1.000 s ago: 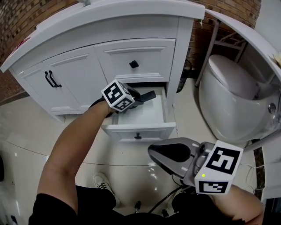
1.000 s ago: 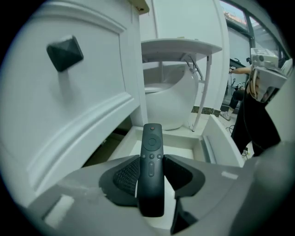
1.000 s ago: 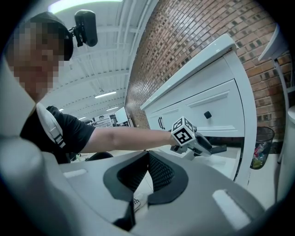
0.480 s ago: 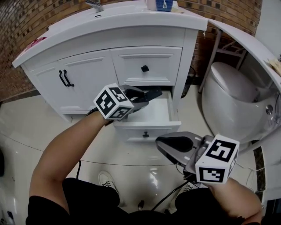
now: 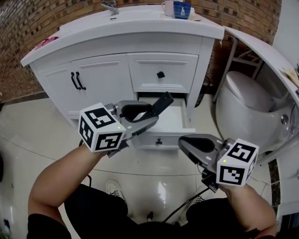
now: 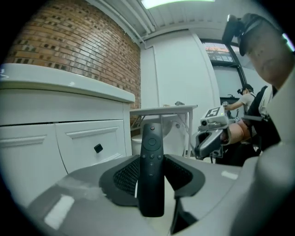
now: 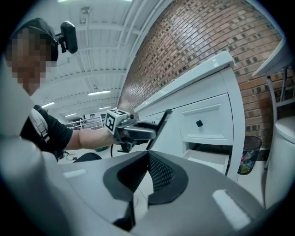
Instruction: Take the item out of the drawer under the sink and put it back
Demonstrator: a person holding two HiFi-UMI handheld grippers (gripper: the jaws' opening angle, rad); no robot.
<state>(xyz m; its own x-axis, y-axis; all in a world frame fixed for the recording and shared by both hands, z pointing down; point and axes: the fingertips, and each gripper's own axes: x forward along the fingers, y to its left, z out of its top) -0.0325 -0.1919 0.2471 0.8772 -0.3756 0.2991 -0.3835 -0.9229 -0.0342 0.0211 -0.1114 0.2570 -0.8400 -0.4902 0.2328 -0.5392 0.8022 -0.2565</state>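
Left gripper (image 5: 148, 113): jaws clamped on one black remote control (image 6: 151, 170), gripping its lower half.
Right gripper (image 7: 147, 159): pads together, nothing between them; it hung in front of the drawer's right corner.
Marker cubes: two, one on each gripper, left (image 5: 100, 127) and right (image 5: 237, 167), each face a black-and-white square pattern.
Remote control: out of the drawer, in the air just before its front left corner, its top end tilted up toward the vanity; a round pad and several small buttons showed on its face.
Drawers: two in the vanity's right column; the lower drawer (image 5: 175, 123) stood pulled out, the upper drawer (image 5: 164, 63) was closed.
Knobs: two, black, one on the upper front (image 5: 160, 74), one on the lower front (image 5: 159, 141).
Door handles: two black bars (image 5: 77, 80), side by side on the cabinet doors at left.
Vanity (image 5: 56, 81): white; on its top a faucet (image 5: 111, 6), a white mug (image 5: 168, 7) and a blue container (image 5: 182, 8) near the right back corner.
Toilet (image 5: 243, 107): one, white, right of the vanity.
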